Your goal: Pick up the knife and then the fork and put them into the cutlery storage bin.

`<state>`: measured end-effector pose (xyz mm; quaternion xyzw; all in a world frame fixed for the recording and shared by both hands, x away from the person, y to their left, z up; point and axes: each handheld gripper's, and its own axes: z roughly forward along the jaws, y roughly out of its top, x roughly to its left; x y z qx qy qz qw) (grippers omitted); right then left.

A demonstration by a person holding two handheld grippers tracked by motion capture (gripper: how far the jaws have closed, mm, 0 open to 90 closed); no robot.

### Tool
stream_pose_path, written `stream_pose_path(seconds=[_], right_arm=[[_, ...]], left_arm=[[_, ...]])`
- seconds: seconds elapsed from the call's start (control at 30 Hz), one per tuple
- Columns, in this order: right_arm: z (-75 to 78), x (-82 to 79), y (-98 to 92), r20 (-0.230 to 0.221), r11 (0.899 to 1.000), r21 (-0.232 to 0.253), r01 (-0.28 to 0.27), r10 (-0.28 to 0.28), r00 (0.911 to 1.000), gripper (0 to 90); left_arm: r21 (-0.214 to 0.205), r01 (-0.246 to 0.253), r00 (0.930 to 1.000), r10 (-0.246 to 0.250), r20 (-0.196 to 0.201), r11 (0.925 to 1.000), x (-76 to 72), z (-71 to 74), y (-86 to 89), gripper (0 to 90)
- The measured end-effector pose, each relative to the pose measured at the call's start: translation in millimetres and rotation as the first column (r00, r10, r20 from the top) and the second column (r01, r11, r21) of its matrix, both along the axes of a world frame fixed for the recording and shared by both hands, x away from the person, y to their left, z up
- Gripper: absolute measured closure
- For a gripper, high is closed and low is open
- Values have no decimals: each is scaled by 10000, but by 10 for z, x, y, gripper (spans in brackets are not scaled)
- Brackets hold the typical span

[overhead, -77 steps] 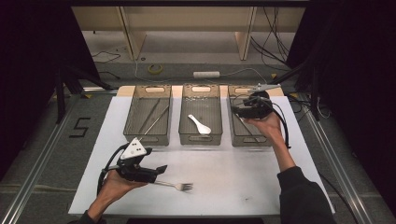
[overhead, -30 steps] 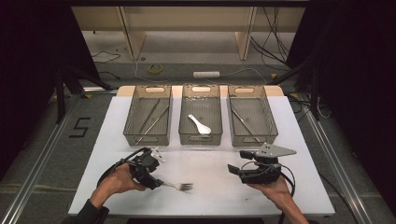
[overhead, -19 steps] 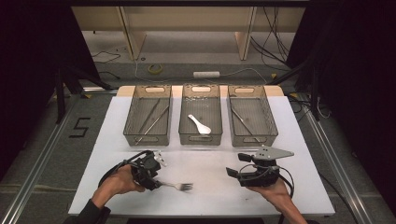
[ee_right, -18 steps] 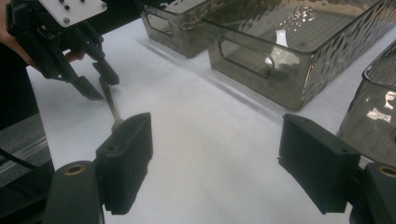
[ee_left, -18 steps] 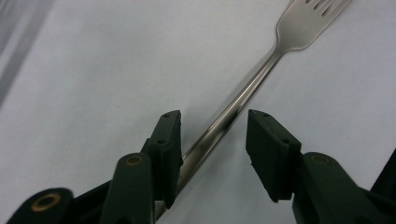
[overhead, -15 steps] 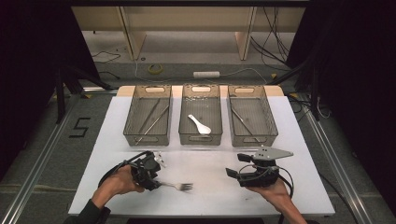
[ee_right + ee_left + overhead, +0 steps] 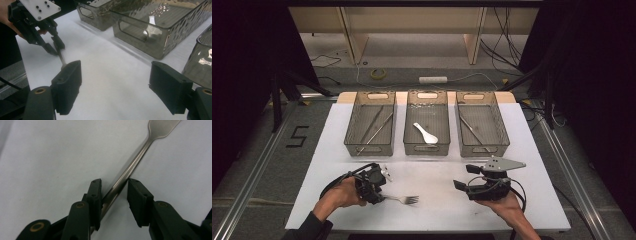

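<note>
The left gripper (image 7: 113, 202) is closing its two black, blocky jaws on the handle of a fork (image 7: 135, 162) — a smooth, polished steel bar running slantwise between the matte rubbery pads. The left pad is touching the handle; the right pad is meeting it only at its top corner, so a firm clamp is not yet showing. The jaws have just been closing, with the handle between them. The fork is lying flat on the white mat (image 7: 432, 172) near its front edge, tines (image 7: 411, 200) pointing toward the middle of the table.

The right gripper (image 7: 115, 90) is holding its jaws wide apart with nothing between them, hovering low over bare mat, well apart from the fork and the left gripper (image 7: 373, 182), which it is facing. The right gripper (image 7: 472, 187) is sitting near the front edge as well.

Behind both, three smoky, rippled clear-plastic trays with cut-out handles are standing in a row: the left tray (image 7: 352, 137) is holding long thin metal pieces, the middle tray (image 7: 447, 132) a white spoon (image 7: 426, 133), the right tray (image 7: 502, 132) another slim metal piece. Between the trays and the grippers a broad strip of mat is lying open — so is the stretch between the two hands.
</note>
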<state>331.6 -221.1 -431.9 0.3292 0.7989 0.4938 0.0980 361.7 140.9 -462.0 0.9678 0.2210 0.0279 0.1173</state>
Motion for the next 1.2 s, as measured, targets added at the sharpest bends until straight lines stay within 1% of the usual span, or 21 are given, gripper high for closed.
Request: stream_pose_path(seconds=[0.07, 0.13, 0.27, 0.37, 0.47, 0.5, 0.53, 0.7, 0.77, 0.8, 0.87, 0.9, 0.93, 1.0, 1.07, 1.1, 1.13, 1.17, 1.2], right_arm=[[0, -2, 2, 12, 10000, -19, -10, 10, 10000, 271], [1, -2, 3, 18, 10000, 5, -12, 12, 10000, 271], [3, -1, 1, 18, 10000, -5, 3, -3, 10000, 272], [3, -1, 6, 18, 10000, -6, -9, 9, 10000, 273], [4, -2, 9, -8, 10000, -45, -41, 41, 10000, 273], [4, -3, 10, -9, 10000, -47, -46, 46, 10000, 273], [4, -2, 11, -1, 10000, -47, -52, 52, 10000, 273], [3, -2, 15, -15, 9999, -55, -89, 89, 10000, 273], [4, -2, 18, 1, 9999, -41, -116, 116, 9999, 273], [6, -4, 18, -5, 9999, -50, -114, 114, 9999, 275], [10, -5, 17, -7, 9999, -57, -134, 134, 9999, 275], [11, -6, 17, -4, 9999, -53, -136, 136, 9999, 275], [12, -6, 17, 12, 9999, -53, -137, 137, 9999, 275], [12, -8, 18, 13, 9999, -28, -143, 143, 9999, 277], [14, -10, 20, 20, 9999, 0, -150, 150, 9999, 277], [14, -10, 21, 13, 9999, 7, -163, 163, 9999, 277], [13, -11, 24, 6, 9998, 5, -186, 186, 9998, 277], [12, -11, 28, 12, 9998, 6, -187, 187, 9998, 277], [11, -12, 31, -15, 9998, 14, -199, 199, 9998, 277]], left_arm=[[16, 16, 10000, -16, 16, 10000, -11, -1, -16, 658], [101, 200, 9998, -200, -20, 9997, -16, 3, -28, 697], [9, 294, 9996, -294, -46, 9996, -25, 0, -26, 738], [13, 388, 9992, -388, -20, 9992, -31, 0, -28, 753], [85, 596, 9982, -596, -49, 9982, -30, 5, -29, 777], [3, 565, 9984, -565, -35, 9984, -38, 0, -33, 786], [51, 655, 9978, -655, -34, 9978, -37, 3, -33, 794], [72, 722, 9974, -722, 7, 9974, -49, 5, -39, 811], [-39, 642, 9979, -642, -20, 9979, -44, 6, -31, 813], [-197, 510, 9987, -511, -65, 9985, -42, 4, -25, 815], [-358, 380, 9991, -386, -173, 9986, -29, 10, -17, 817], [-354, 349, 9992, -356, -195, 9988, -26, 14, -18, 818], [-493, 181, 9996, -191, -193, 9986, -28, 13, -21, 820], [-592, 51, 9996, -66, -257, 9982, -15, 26, -17, 825], [-705, -59, 9997, 43, -222, 9975, -7, 43, -8, 830], [-805, -246, 9996, 236, -140, 9965, 12, 73, 8, 869], [-960, -346, 9993, 331, -172, 9948, 16, 89, 18, 870], [-1067, -361, 9989, 329, -324, 9936, 20, 90, 24, 870], [-1062, -327, 9986, 282, -444, 9938, 21, 76, 24, 870]])
